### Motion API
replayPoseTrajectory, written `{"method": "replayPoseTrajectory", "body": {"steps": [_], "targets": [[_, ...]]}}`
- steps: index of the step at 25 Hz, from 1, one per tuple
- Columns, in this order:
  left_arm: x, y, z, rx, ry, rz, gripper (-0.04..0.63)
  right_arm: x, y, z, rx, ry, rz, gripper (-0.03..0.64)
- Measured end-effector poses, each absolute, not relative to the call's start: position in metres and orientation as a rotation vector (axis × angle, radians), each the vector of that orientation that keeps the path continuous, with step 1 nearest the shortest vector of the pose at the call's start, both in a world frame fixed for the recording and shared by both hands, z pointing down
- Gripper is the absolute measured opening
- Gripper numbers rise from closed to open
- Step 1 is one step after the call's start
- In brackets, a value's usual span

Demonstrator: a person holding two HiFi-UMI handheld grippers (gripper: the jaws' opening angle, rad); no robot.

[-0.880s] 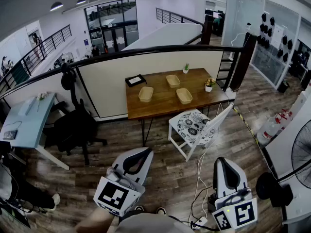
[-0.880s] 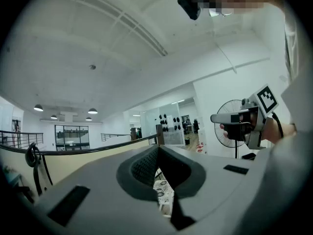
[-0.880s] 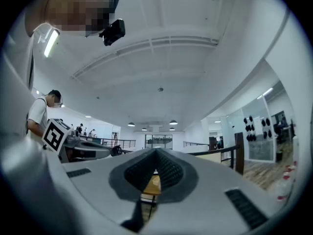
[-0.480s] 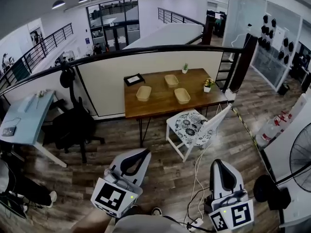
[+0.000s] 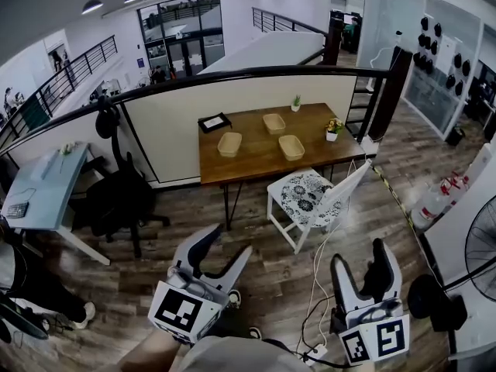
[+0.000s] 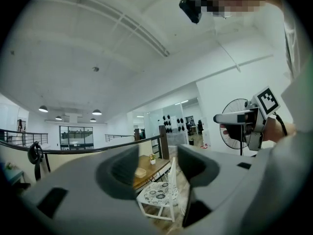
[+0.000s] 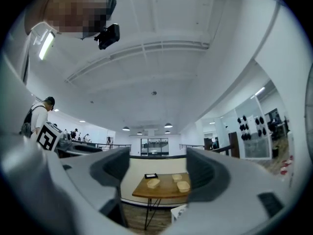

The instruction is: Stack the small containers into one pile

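Three small tan containers lie apart on a wooden table (image 5: 256, 161) across the room: one on the left (image 5: 229, 143), one at the back (image 5: 273, 122), one on the right (image 5: 291, 147). Both grippers are far from them, low in the head view. My left gripper (image 5: 230, 240) is open with nothing between its jaws. My right gripper (image 5: 359, 254) is open and empty too. The right gripper view looks between its jaws (image 7: 159, 168) straight at the containers (image 7: 153, 183). In the left gripper view (image 6: 156, 165), one container (image 6: 141, 172) shows at the table's end.
A white chair with a patterned cushion (image 5: 310, 200) stands in front of the table. A black frame (image 5: 215, 122) and two small potted plants (image 5: 334, 132) share the tabletop. A black office chair (image 5: 116, 200) and a pale desk (image 5: 46, 192) stand to the left. Cables (image 5: 318, 285) trail over the wooden floor.
Both grippers' jaws, together in the earlier frames, now stand apart. The table and chair sit at almost the same place in view.
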State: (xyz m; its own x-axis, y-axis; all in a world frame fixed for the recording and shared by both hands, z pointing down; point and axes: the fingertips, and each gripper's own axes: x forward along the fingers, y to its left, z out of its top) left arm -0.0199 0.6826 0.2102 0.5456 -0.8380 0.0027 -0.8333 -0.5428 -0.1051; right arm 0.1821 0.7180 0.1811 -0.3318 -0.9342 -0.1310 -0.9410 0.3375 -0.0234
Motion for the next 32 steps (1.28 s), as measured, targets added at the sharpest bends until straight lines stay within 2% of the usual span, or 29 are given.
{"method": "replayPoseTrajectory", "body": {"steps": [1,3,4,18,32], "targets": [[-0.022,0.678,0.213,-2.677,1.472,-0.072,0.301,0.184,0.715,0.181,-1.748,2.46,0.096,0.4],[-0.027,0.668,0.219,-2.668,1.521,-0.051,0.358,0.185,0.708,0.185,-1.786,2.465,0.142,0.456],[-0.03,0.663,0.222,-2.665,1.54,-0.044,0.373,0.184,0.704,0.188,-1.805,2.473,0.164,0.459],[-0.059,0.559,0.239,-2.667,1.545,-0.059,0.38,0.159,0.601,0.214,-1.849,2.521,0.129,0.451],[-0.105,0.354,0.24,-2.743,1.478,-0.094,0.38,0.114,0.401,0.213,-1.955,2.522,0.062,0.451]]}}
